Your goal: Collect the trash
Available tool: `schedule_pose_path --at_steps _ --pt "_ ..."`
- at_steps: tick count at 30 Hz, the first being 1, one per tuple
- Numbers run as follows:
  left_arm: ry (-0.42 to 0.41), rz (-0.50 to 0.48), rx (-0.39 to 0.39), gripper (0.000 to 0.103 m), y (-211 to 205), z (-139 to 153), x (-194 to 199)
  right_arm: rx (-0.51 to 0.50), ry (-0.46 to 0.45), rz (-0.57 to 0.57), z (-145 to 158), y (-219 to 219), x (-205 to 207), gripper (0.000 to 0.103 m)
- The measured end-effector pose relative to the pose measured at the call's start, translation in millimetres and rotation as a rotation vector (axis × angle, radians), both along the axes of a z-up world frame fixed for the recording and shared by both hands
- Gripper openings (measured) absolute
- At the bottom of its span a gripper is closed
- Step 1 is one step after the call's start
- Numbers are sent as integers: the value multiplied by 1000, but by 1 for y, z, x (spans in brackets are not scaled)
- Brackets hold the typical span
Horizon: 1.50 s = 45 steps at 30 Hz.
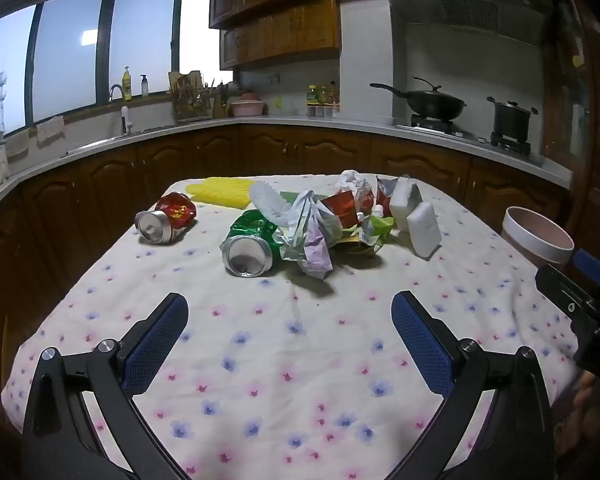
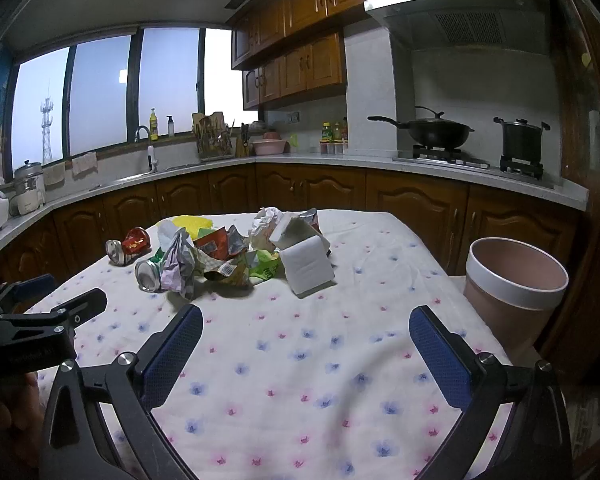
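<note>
- Trash is all still sitting in a heap on the far half of the table point(image 1: 284, 360), on the floral cloth, so as far as I can tell nothing's collected yet.
- What's in the pile: a crushed red can point(image 1: 166, 218) off on the left by itself, a crushed green can point(image 1: 249, 246) just right of it, touching a wad of crumpled wrappers point(image 1: 312, 236) and foil packets in the middle.
- Two white foam blocks point(image 1: 422, 228) lean at the right edge of the heap, and something flat and yellow point(image 1: 220, 194) lies behind it all. Can't tell what that one is.
- The bin point(image 2: 516, 280), a pink tub with a white rim, stands off the right side of the table, well apart from the heap. What I can see of the inside looks bare, so I'd say zero pieces are in.
- My left gripper point(image 1: 290, 322) hangs over the bare near part of the cloth, jaws spread wide, nothing between them.
- My right gripper point(image 2: 306, 330) is the same deal: spread wide, holding nothing, over bare cloth with the foam blocks ahead and the bin to its right.
- So basically the whole job is left. My guess is the foam blocks go first for the right side since they're nearest the bin, and the cans for the left.
- The crumpled wrappers will probably be fiddly, light and springy stuff.
</note>
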<state>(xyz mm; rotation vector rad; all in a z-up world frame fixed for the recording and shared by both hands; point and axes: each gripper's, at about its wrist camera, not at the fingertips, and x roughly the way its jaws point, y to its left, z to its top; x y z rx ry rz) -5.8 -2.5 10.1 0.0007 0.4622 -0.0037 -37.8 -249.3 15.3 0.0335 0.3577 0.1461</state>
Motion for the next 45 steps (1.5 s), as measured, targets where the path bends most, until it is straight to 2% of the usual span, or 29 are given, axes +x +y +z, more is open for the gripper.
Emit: schedule_pose_path --at_steps 24,36,39,41,45 --pt "20 -6 -11 103 -5 -5 13 7 10 1 -2 -4 12 103" --pt "65 -29 -35 103 3 0 45 42 69 37 5 -13 38 103" --pt "77 -33 -28 103 2 2 55 39 104 48 8 -15 50 103" --pt "82 -40 -13 103 0 3 62 28 158 60 8 -16 62 103" --pt "101 -61 -14 103 0 7 82 35 178 85 13 -16 84 103"
